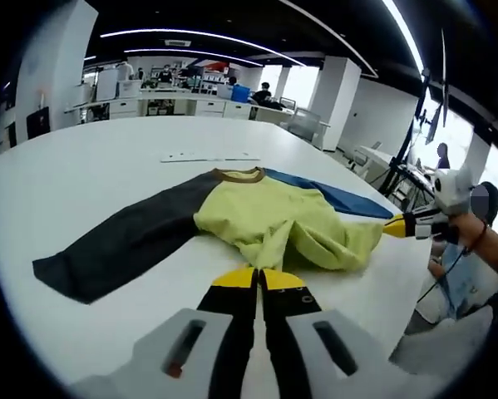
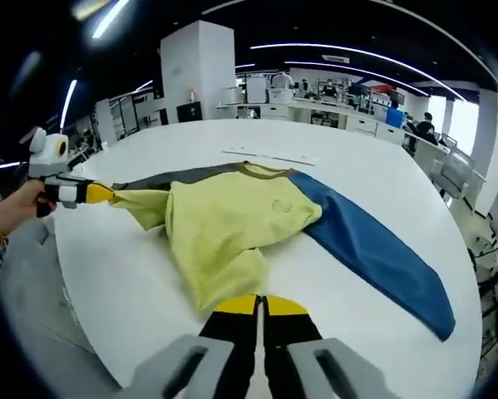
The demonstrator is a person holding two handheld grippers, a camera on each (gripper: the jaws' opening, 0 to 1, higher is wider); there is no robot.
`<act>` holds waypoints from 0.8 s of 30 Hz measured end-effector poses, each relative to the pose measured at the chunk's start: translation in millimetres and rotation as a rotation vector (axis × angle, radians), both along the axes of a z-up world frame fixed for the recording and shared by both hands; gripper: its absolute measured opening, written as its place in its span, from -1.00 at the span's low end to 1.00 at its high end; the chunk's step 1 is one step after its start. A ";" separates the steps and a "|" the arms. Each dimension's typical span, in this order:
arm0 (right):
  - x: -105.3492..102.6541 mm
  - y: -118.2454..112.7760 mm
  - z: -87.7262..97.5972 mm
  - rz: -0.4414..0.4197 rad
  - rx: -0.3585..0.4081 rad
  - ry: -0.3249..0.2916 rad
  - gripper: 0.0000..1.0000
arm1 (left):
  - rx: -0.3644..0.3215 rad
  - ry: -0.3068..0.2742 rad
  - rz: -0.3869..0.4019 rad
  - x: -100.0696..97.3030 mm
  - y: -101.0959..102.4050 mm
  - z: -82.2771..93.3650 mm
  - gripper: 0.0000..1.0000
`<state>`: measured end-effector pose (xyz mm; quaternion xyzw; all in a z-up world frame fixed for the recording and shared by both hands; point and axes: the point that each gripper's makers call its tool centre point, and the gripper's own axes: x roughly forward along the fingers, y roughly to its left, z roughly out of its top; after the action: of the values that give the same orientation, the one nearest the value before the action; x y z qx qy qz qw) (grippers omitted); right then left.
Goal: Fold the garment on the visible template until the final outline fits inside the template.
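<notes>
Fingers (image 1: 232, 278) of the left gripper (image 1: 257, 279) stand pressed together with yellow cloth bunching right at their tips, and the right gripper (image 2: 259, 303) shows the same closed pair at the fabric's near edge. Each appears to pinch the lower hem, one at either corner. The white table (image 1: 82, 183) carries the work. The garment (image 1: 265, 212), a long-sleeved top with a yellow-green body, lies near the table's front edge, its body rumpled and partly doubled over rather than flat. The dark grey sleeve (image 1: 124, 241) and the blue sleeve (image 2: 373, 249) lie spread outward to opposite sides. The brown collar (image 1: 239, 174) sits at the far end, and thin pale strips (image 1: 207, 156) lie on the table just beyond it; whether these mark the template cannot be told. Assessment: the cloth is light, limp and non-fragile, it sags and wrinkles between the holds, and it should drag easily over the smooth top. The best holds are hem corners, shoulder seams and cuffs, pinching a single layer and keeping the edge taut to prevent creases.
</notes>
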<state>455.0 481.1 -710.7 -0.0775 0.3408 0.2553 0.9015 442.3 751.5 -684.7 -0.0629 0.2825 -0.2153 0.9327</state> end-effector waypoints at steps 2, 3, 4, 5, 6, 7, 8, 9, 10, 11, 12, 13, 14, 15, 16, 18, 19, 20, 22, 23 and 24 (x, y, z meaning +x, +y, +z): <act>-2.7 -2.3 1.3 -0.009 0.013 0.006 -1.00 | 0.002 0.005 0.000 -6.4 1.1 0.0 -1.00; -3.7 -3.3 1.8 -0.014 0.019 0.007 -1.00 | 0.005 0.005 -0.002 -9.0 1.4 0.0 -1.00; -5.6 -5.3 2.1 -0.020 0.019 0.009 -1.00 | 0.012 0.006 -0.006 -12.7 2.0 -0.5 -1.00; -6.6 -7.3 1.8 -0.029 0.018 0.012 -1.00 | 0.014 0.007 -0.005 -13.7 2.4 -0.7 -1.00; -8.5 -10.2 1.6 -0.038 0.019 0.015 -1.00 | 0.023 0.007 -0.005 -17.0 3.4 -1.4 -1.00; -9.1 -11.0 1.7 -0.040 0.020 0.016 -1.00 | 0.027 0.008 -0.008 -19.3 3.5 -1.9 -1.00; -11.3 -13.1 1.7 -0.046 0.025 0.020 -1.00 | 0.029 0.012 -0.009 -22.4 3.8 -2.7 -1.00; -12.9 -14.5 1.6 -0.050 0.028 0.022 -1.00 | 0.031 0.015 -0.009 -24.5 4.1 -3.3 -1.00; -15.7 -16.9 1.4 -0.055 0.026 0.026 -1.00 | 0.034 0.020 -0.010 -27.9 4.8 -4.2 -1.00; -17.5 -18.6 1.0 -0.057 0.024 0.028 -1.00 | 0.036 0.022 -0.010 -30.1 5.6 -4.9 -1.00; -20.3 -21.1 0.7 -0.062 0.022 0.031 -1.00 | 0.041 0.026 -0.010 -33.3 6.5 -5.9 -1.00; -22.1 -23.0 0.3 -0.066 0.021 0.033 -1.00 | 0.043 0.029 -0.011 -35.7 6.9 -6.6 -1.00; -24.8 -25.4 -0.4 -0.071 0.021 0.038 -1.00 | 0.044 0.032 -0.011 -37.7 7.3 -7.4 -1.00; -26.5 -27.0 -1.0 -0.075 0.022 0.041 -1.00 | 0.046 0.037 -0.011 -40.8 8.3 -8.4 -1.00; -28.1 -28.7 -1.6 -0.080 0.022 0.044 -1.00 | 0.048 0.041 -0.011 -42.3 9.3 -9.4 -1.00; -31.8 -32.7 -2.7 -0.092 0.022 0.049 -1.00 | 0.049 0.049 -0.003 -46.0 13.0 -10.5 -1.00; -34.0 -35.2 -3.3 -0.101 0.023 0.052 -1.00 | 0.047 0.053 0.003 -47.9 14.9 -10.4 -1.00; -35.6 -36.8 -3.4 -0.106 0.024 0.054 -1.00 | 0.047 0.055 0.006 -49.1 16.2 -10.2 -1.00; -39.8 -40.1 -3.9 -0.117 0.024 0.058 -1.00 | 0.047 0.056 0.010 -51.7 18.1 -9.5 -1.00; -41.6 -41.1 -4.0 -0.121 0.023 0.059 -1.00 | 0.045 0.056 0.014 -53.7 19.4 -9.1 -1.00; -44.5 -41.8 -4.4 -0.125 0.022 0.062 -1.00 | 0.045 0.056 0.017 -55.4 19.8 -8.7 -1.00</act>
<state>410.5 439.3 -715.2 -0.0385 0.3700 0.2046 0.9054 386.8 771.3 -693.4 -0.0502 0.3126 -0.1992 0.9274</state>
